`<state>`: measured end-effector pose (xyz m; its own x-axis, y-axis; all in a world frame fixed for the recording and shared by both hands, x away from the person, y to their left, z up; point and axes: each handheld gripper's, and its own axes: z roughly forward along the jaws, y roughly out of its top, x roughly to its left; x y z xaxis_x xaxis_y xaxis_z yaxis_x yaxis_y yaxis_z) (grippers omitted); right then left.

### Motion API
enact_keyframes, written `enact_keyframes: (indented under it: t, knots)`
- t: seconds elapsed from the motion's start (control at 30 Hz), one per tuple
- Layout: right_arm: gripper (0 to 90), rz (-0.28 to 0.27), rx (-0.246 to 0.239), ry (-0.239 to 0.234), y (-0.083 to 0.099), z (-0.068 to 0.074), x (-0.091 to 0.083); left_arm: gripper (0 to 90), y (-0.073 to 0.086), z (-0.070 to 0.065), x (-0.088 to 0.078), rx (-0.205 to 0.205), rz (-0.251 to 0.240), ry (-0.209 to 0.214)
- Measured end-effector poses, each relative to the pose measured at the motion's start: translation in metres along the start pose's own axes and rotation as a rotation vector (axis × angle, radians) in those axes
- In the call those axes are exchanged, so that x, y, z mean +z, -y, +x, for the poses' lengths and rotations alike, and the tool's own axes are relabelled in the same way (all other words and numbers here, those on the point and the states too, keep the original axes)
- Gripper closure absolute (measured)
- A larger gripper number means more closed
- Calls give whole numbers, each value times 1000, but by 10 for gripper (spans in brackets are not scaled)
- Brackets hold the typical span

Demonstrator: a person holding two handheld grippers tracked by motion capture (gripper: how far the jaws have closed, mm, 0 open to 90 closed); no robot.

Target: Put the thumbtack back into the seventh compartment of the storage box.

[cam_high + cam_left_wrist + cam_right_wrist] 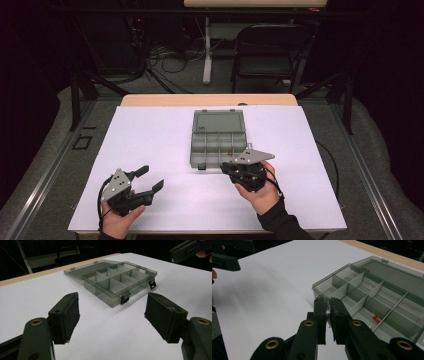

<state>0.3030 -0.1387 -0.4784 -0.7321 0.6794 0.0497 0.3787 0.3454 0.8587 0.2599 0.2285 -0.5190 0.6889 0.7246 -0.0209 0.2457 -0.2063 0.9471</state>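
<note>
From above, my right claw [239, 169] sits under its own grey plate [253, 156], so its tips are covered and I cannot tell there how they stand. In my right claw's own view the jaws are nearly together at the organiser box [372, 302], with something thin and pale in the gap, too small to identify. The box's right end and its lid [397, 277] run off that picture's edge. A small red pin [376, 319] lies in one compartment; from above it is just a red speck [229, 149]. My left hand [117, 220] is cut by the bottom edge. In my left claw's view, my other claw [190, 250] is cropped at the top corner.
</note>
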Motion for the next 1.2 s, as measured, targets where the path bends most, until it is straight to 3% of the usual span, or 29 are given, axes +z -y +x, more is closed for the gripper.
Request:
enact_keyframes:
  t: [0.27,0.57,1.2]
  knots:
    - [837,21,55,29,-11,-19,8,272,0,0,0,-2,-1,2]
    - [837,70,89,54,-9,-36,33,272,0,0,1,-1,0,3]
    - [836,130,113,104,-2,-49,64,272,1,1,1,-2,1,6]
